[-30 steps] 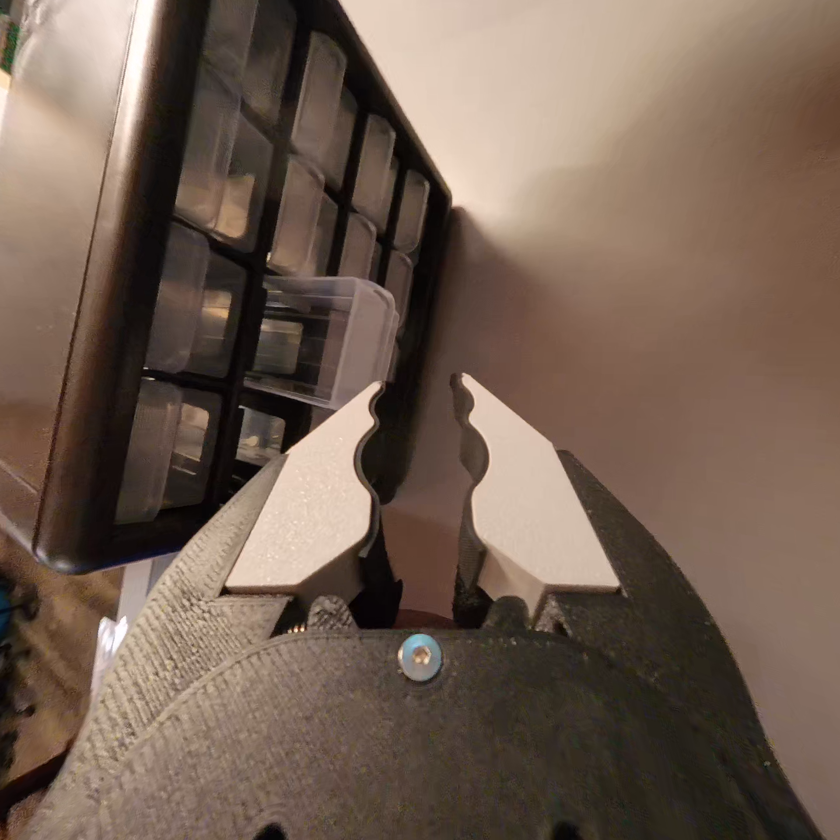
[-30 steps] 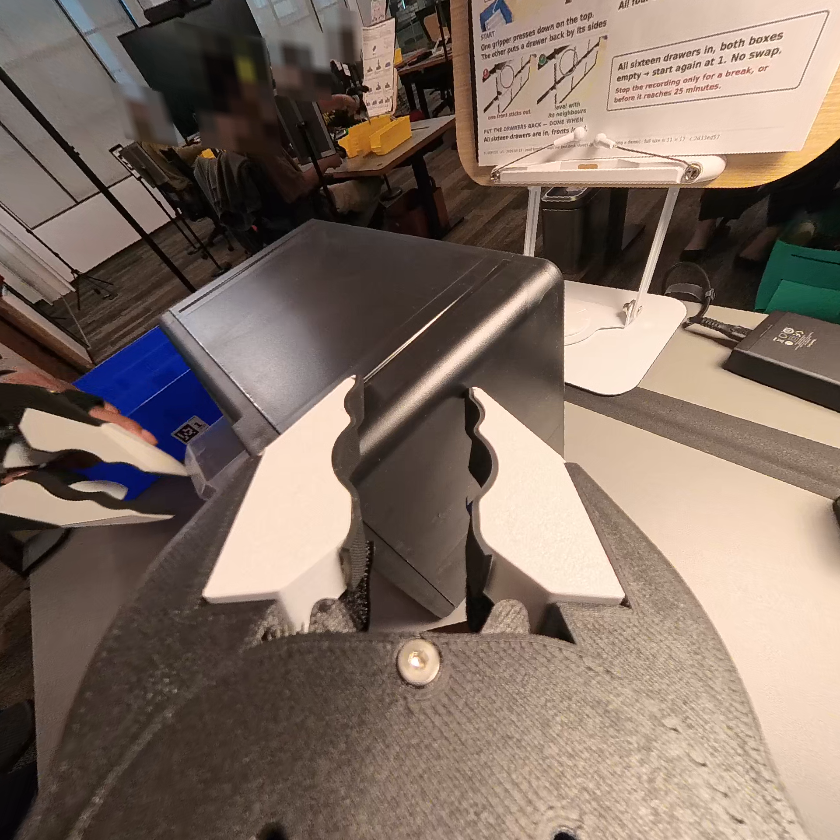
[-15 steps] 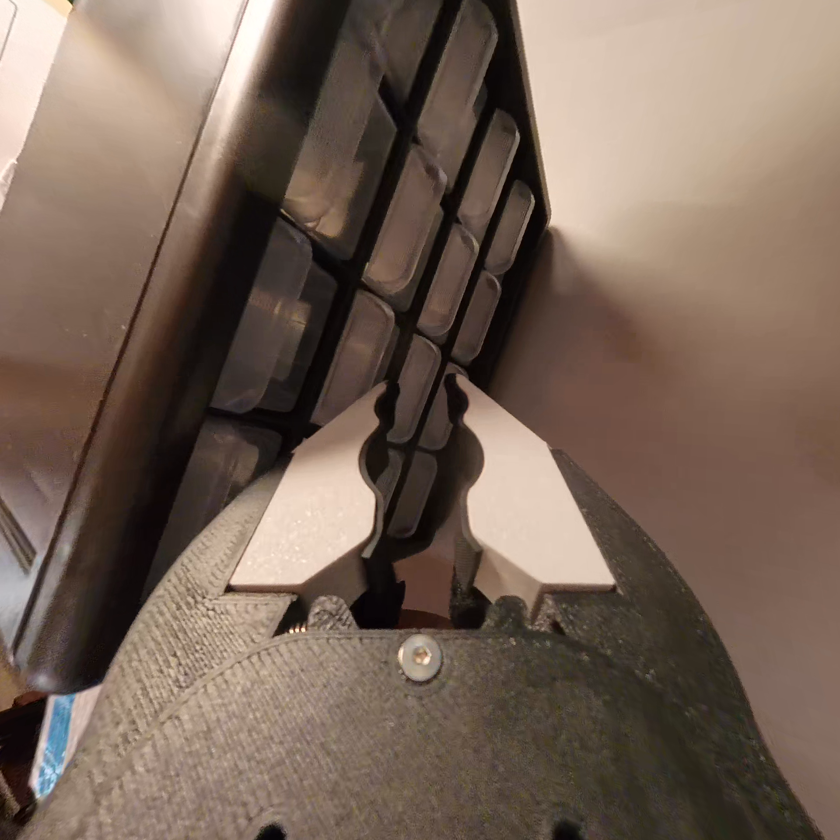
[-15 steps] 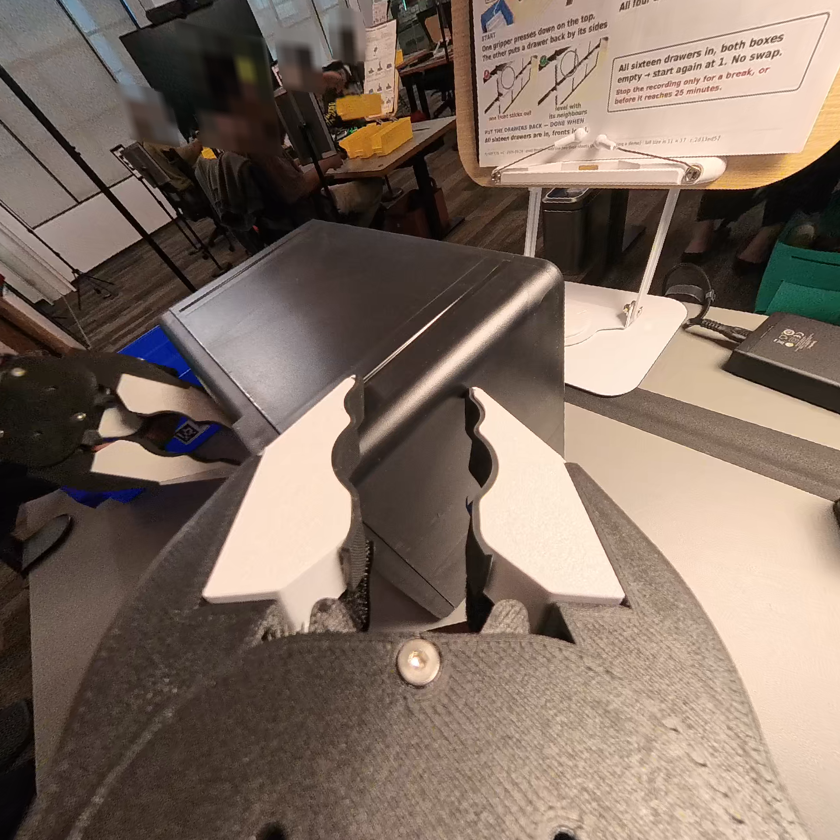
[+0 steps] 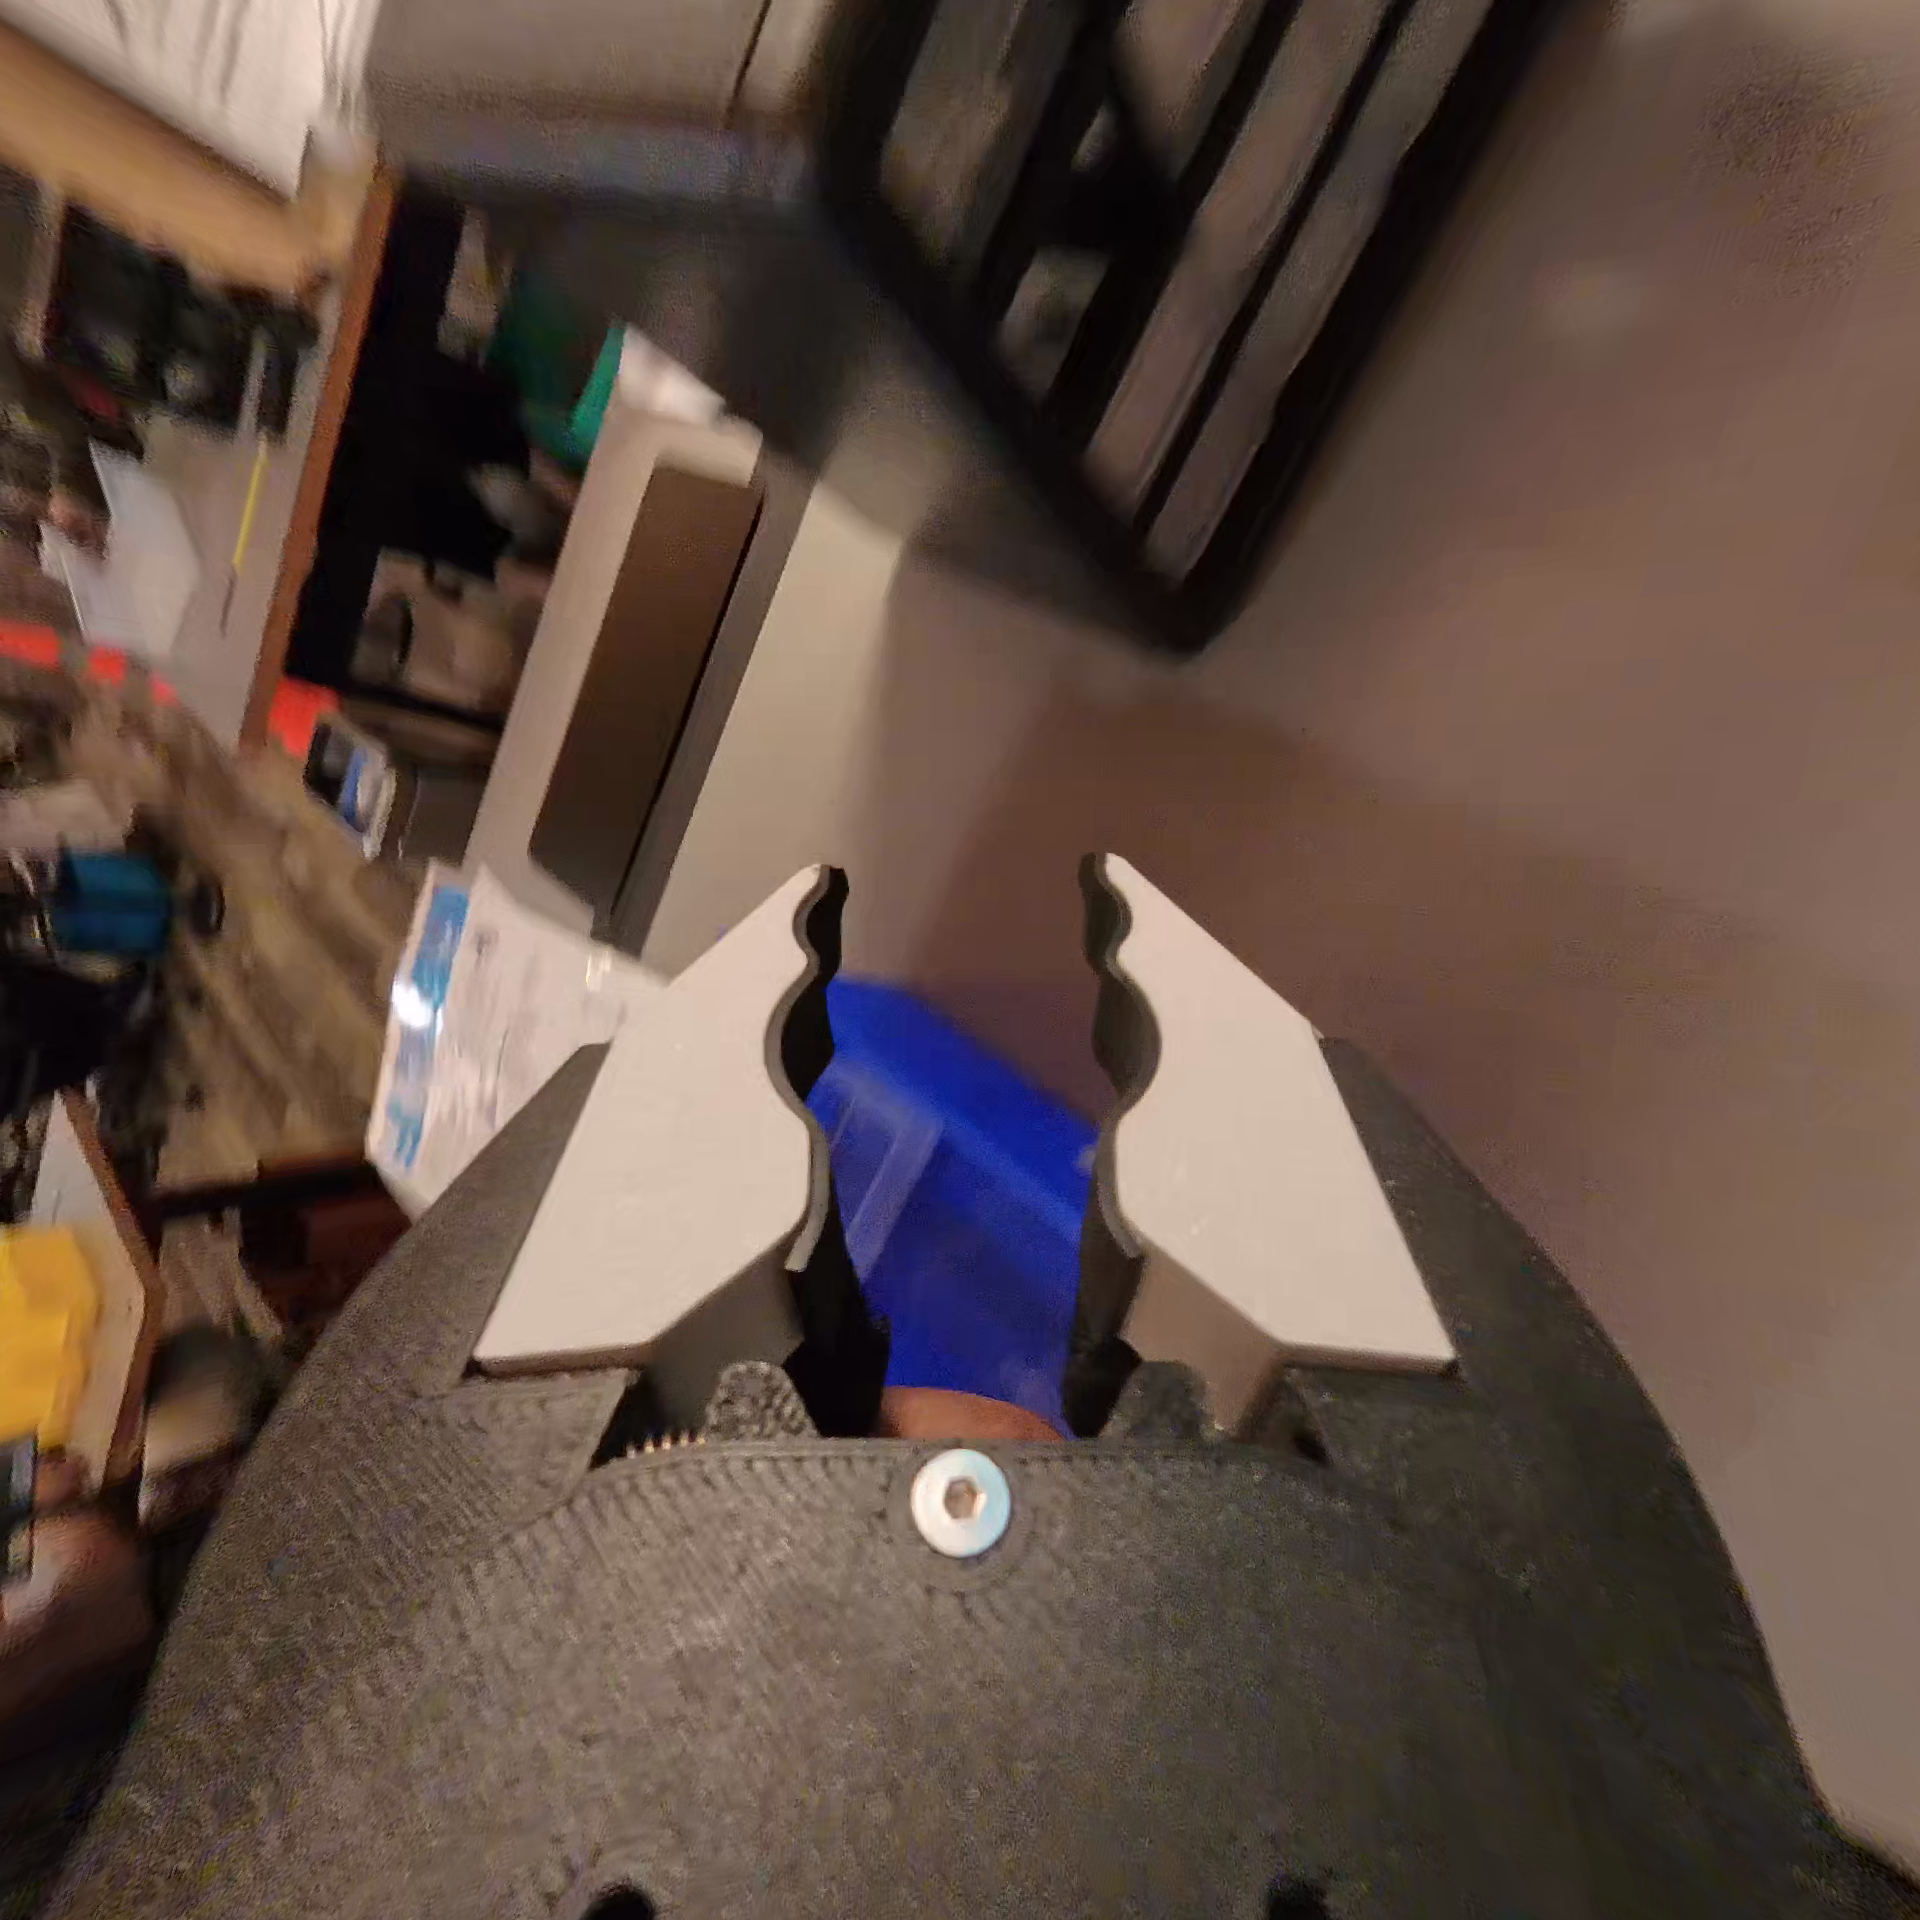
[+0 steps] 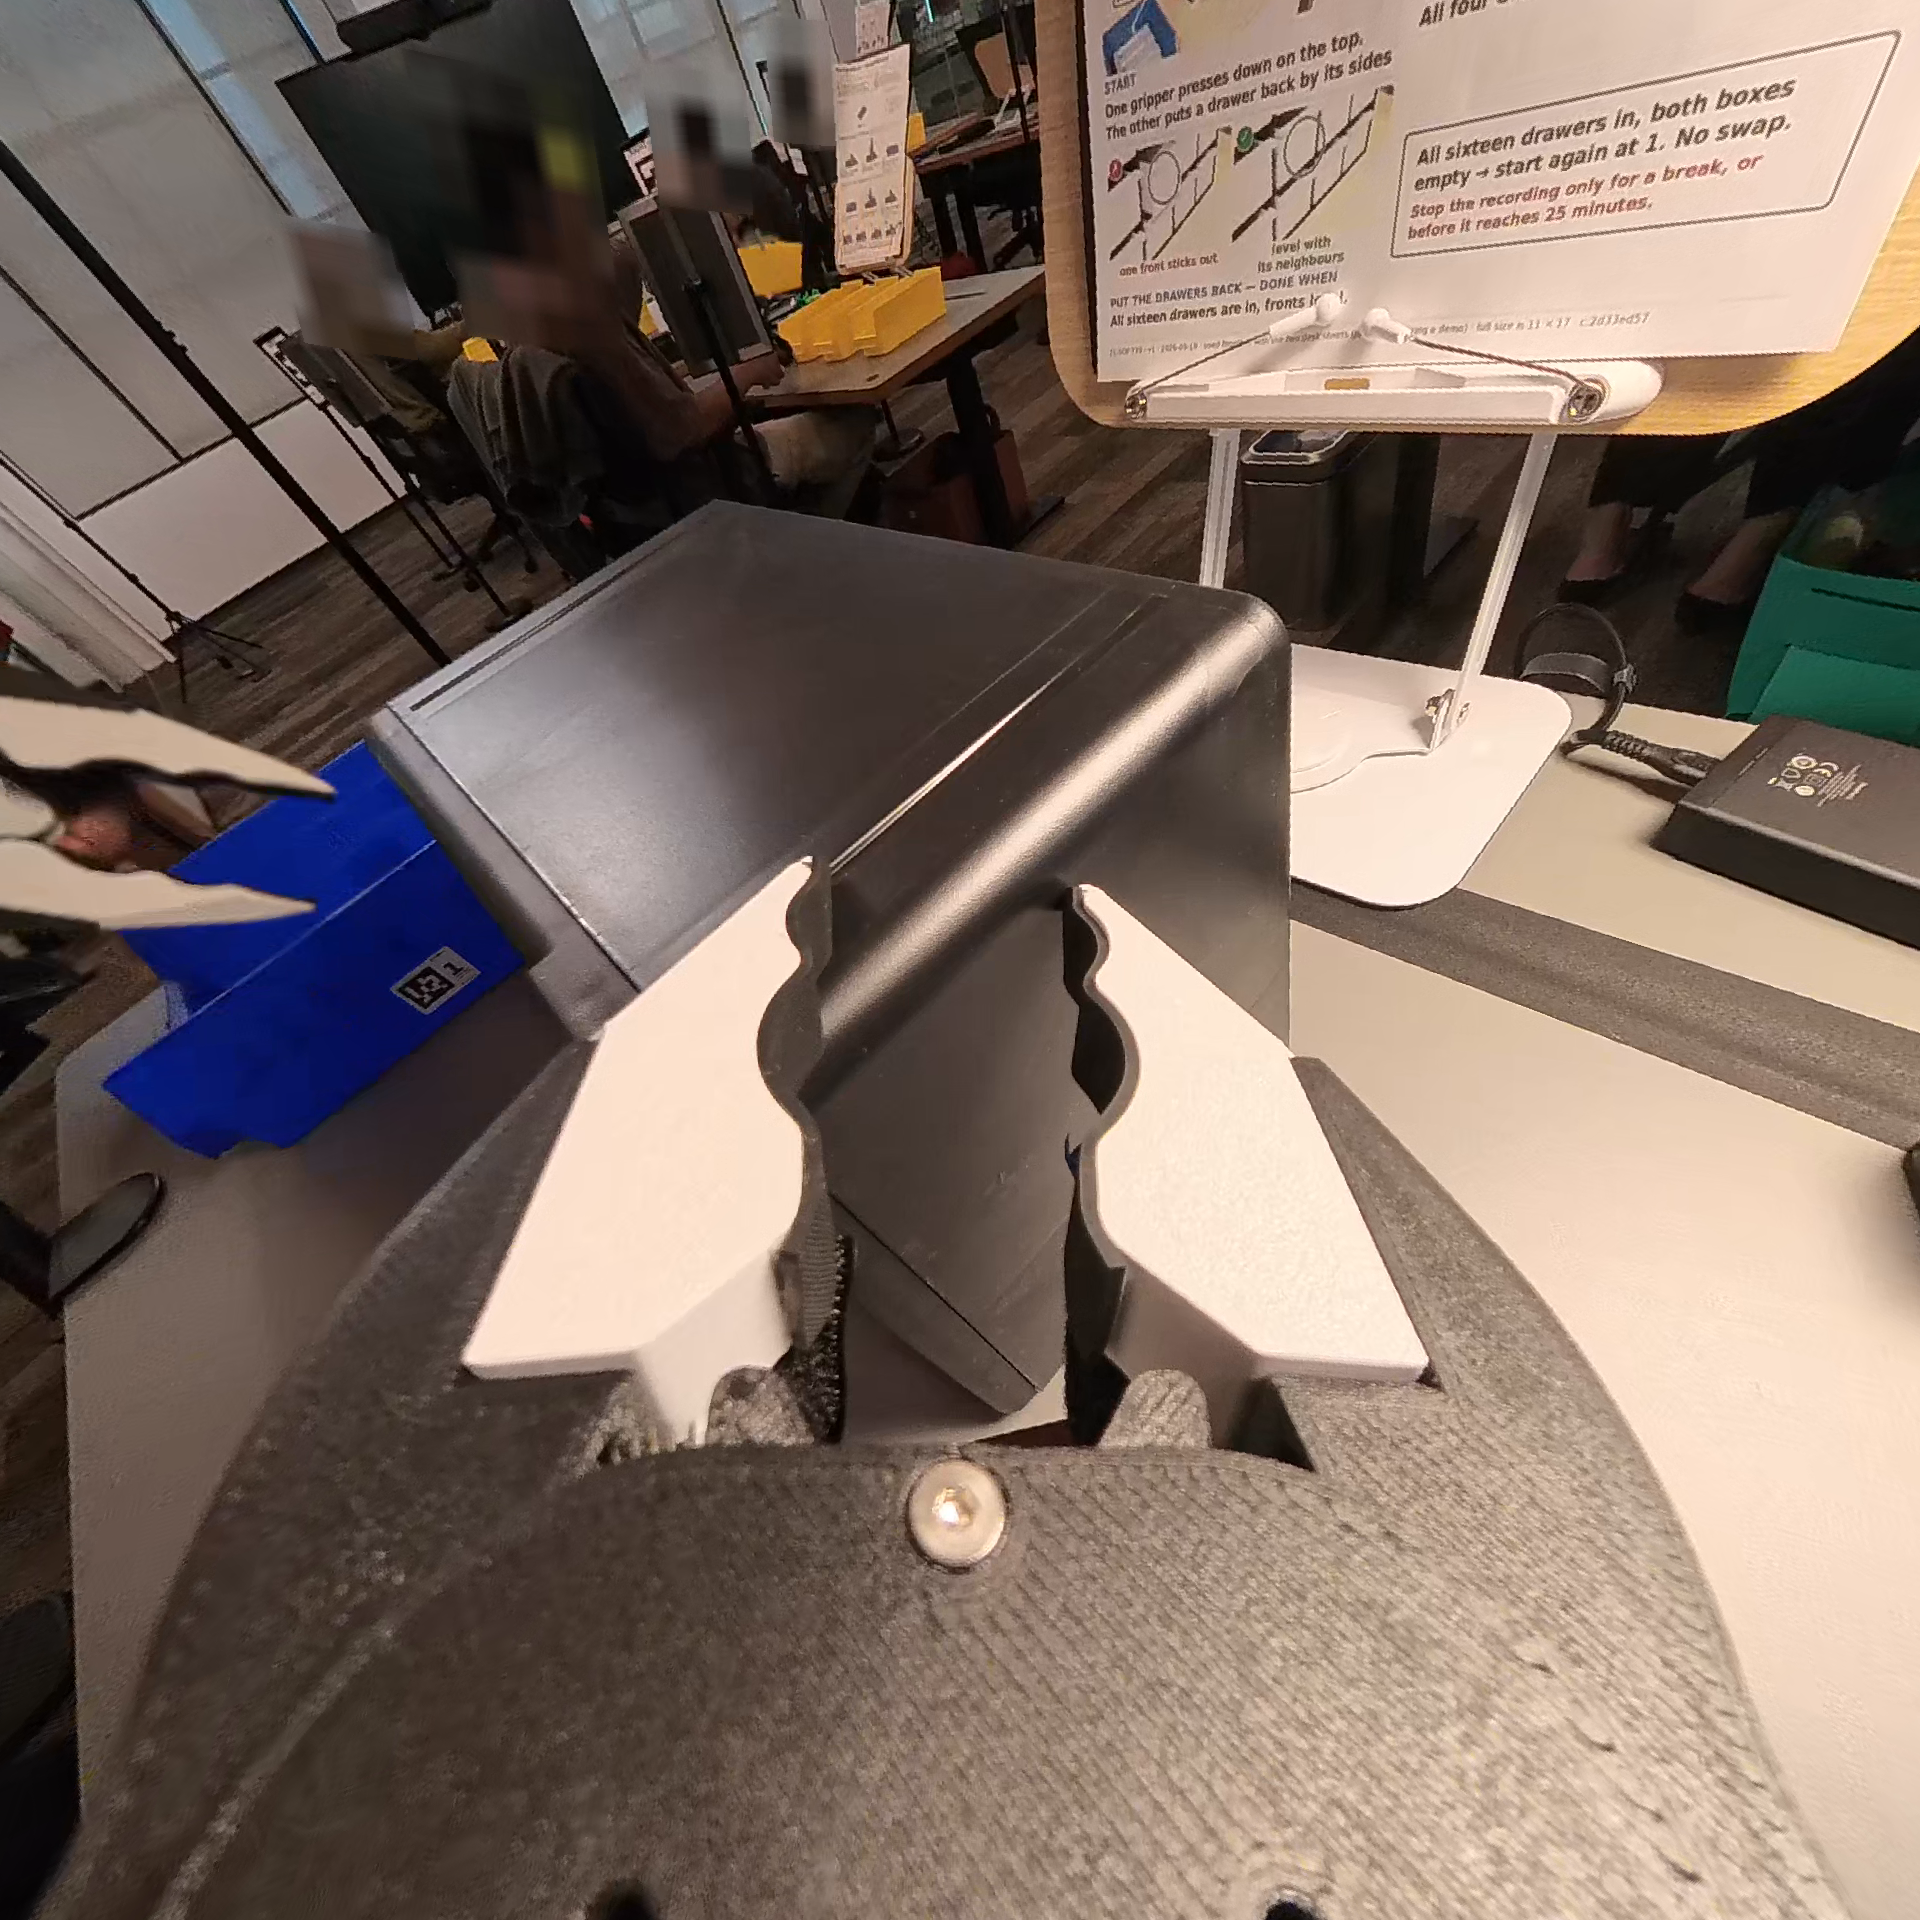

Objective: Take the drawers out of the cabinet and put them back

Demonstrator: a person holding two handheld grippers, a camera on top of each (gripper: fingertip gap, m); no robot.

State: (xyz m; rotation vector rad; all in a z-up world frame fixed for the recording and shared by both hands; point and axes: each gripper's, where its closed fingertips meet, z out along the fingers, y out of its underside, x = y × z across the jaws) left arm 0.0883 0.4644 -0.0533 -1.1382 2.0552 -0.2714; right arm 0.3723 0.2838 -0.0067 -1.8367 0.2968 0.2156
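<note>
My right gripper (image 6: 940, 883) sits over the top rear edge of the black cabinet (image 6: 790, 727), jaws parted with the rounded corner between them; I cannot tell whether the pads touch it. My left gripper (image 5: 961, 868) is released and bare, above the blue bin (image 5: 966, 1174), where a clear drawer (image 5: 883, 1153) lies. The cabinet front is at that view's upper right, with bare table (image 5: 1558, 727) below it.
</note>
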